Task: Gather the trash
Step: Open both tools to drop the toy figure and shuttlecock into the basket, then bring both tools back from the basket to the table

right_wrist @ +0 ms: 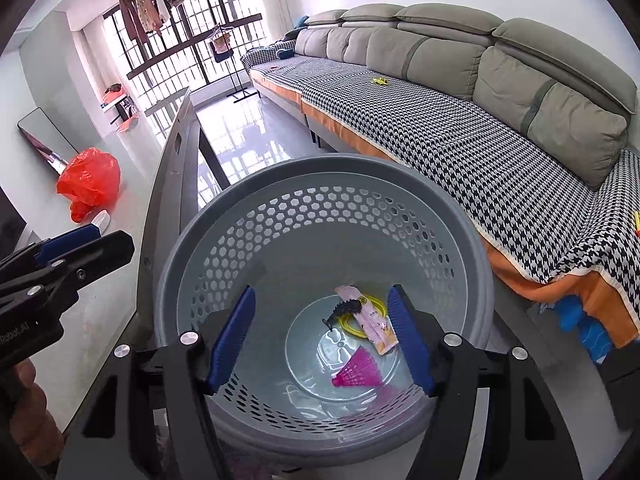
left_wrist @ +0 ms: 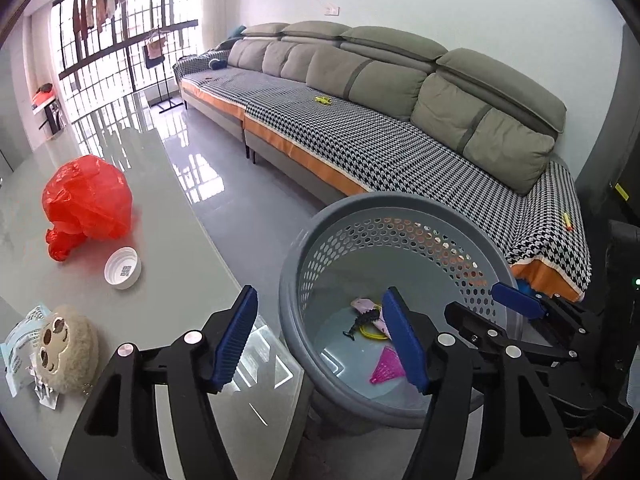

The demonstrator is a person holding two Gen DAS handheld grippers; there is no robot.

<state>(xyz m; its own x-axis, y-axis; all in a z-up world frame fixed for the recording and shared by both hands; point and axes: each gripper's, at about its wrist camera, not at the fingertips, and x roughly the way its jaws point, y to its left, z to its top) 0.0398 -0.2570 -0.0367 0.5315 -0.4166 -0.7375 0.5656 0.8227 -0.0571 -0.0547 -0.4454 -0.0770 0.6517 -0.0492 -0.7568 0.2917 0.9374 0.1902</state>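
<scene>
Both grippers sat with jaws apart and empty: right gripper (right_wrist: 320,336) over the bin (right_wrist: 192,240), left gripper (left_wrist: 320,340) at the bin's table-side rim. Remaining trash, the red bag (left_wrist: 86,200) and cap (left_wrist: 122,268), lay on the table (left_wrist: 168,216) up-left of the left fingers (left_wrist: 236,336), so left was nearer.

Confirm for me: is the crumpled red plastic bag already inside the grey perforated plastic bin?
No, the crumpled red plastic bag lies on the grey table, outside the grey perforated plastic bin.
</scene>
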